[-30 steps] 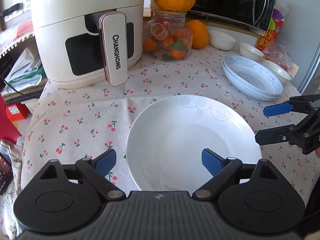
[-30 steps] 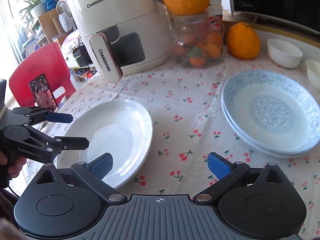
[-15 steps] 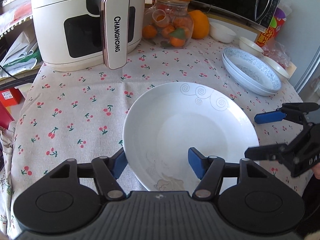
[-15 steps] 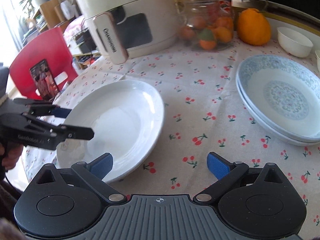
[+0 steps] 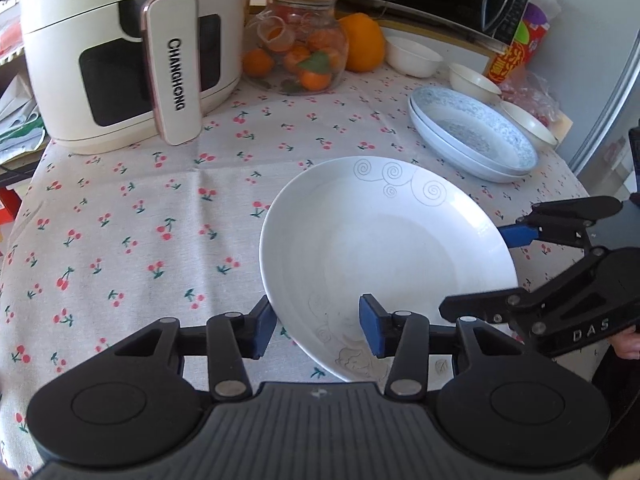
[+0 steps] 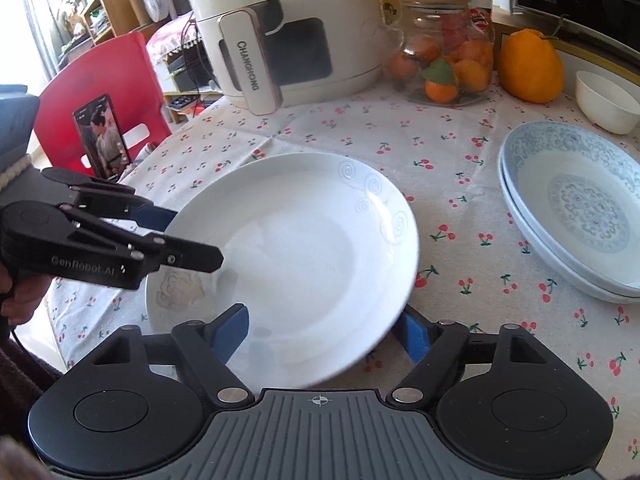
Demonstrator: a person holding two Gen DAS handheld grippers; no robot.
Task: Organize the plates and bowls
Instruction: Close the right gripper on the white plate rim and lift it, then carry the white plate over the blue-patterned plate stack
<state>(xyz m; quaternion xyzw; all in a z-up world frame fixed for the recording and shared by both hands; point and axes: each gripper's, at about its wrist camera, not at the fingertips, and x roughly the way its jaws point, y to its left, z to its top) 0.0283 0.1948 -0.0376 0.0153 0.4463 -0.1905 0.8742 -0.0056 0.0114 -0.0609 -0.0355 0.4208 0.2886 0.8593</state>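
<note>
A white plate (image 5: 384,256) with grey swirls is tilted up off the cherry-print tablecloth. My left gripper (image 5: 318,326) has its blue pads astride the plate's near rim, one under and one over it, with a gap between them. In the right wrist view the same plate (image 6: 296,260) sits between the pads of my right gripper (image 6: 324,330), which straddle its edge with a gap. Two stacked blue-patterned plates (image 5: 472,136) lie at the right, also shown in the right wrist view (image 6: 572,208).
A white air fryer (image 5: 132,48) stands at the back left. A glass jar of oranges (image 5: 298,54) and a loose orange (image 5: 362,46) stand behind. Small white bowls (image 5: 410,56) sit at the back right. A red chair (image 6: 104,96) is beyond the table's left edge.
Both grippers have closed in on the white plate from opposite sides. The left jaws have narrowed around its rim and the plate has tilted up off the cloth.
</note>
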